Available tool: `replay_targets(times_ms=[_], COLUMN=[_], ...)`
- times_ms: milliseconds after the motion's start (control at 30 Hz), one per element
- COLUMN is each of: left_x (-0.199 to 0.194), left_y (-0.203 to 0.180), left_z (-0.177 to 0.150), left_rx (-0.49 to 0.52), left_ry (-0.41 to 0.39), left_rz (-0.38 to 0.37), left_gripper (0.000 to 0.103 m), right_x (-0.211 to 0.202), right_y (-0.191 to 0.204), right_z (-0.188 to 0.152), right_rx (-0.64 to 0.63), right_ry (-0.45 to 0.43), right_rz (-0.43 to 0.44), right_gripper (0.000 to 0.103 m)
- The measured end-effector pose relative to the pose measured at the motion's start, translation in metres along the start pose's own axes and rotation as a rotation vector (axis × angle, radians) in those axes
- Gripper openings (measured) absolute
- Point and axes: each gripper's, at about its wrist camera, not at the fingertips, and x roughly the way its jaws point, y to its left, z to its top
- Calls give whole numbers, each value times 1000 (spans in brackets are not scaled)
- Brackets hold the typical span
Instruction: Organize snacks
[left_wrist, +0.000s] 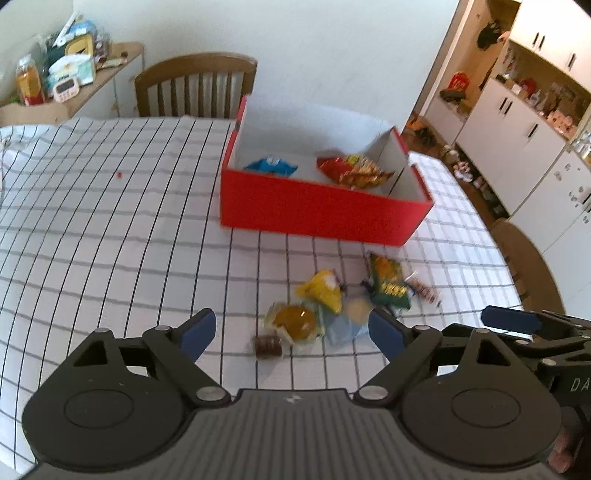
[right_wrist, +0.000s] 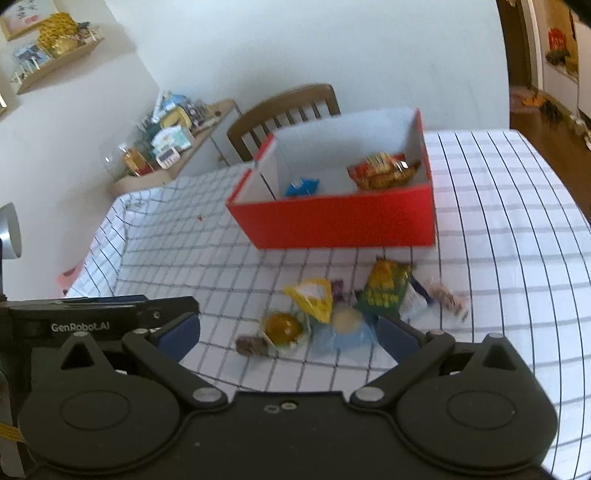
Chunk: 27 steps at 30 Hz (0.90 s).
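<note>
Meanwhile, both the left tool (left_wrist: 291, 334) and right tool (right_wrist: 288, 334) are held spread and empty above snack packets (left_wrist: 321, 290) near the red box (left_wrist: 317, 210).

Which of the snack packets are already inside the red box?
Two: the blue packet and the red-and-yellow packet. All other snacks lie on the tablecloth before the box.

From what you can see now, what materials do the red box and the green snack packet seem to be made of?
Red box: probably cardboard, matte red outside, plain white inside; thin, flat, sharply folded walls.
Green snack packet: likely plastic film, printed and slightly glossy; it looks crinkled, though blur leaves this open.
</note>
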Motion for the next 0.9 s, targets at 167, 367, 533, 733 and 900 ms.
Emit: replay_targets(times_ms=[167, 367, 533, 733, 900], left_x=[20, 50, 75, 97, 111], left_y=[1, 2, 4, 11, 22], left_z=[-5, -4, -2, -6, -10], left_rx=[-5, -16, -44, -51, -86], left_ry=[44, 101, 160, 218, 251], left_rz=[46, 111, 150, 177, 186], left_gripper=[90, 90, 90, 90, 89], right_x=[14, 43, 66, 91, 111], right_y=[-13, -37, -52, -57, -59], right_z=[-6, -4, 4, 14, 19], right_rx=[24, 77, 118, 98, 52], right_ry=[30, 60, 72, 92, 120], right_rz=[-40, -116, -168, -219, -271], right_gripper=[102, 100, 97, 89, 82])
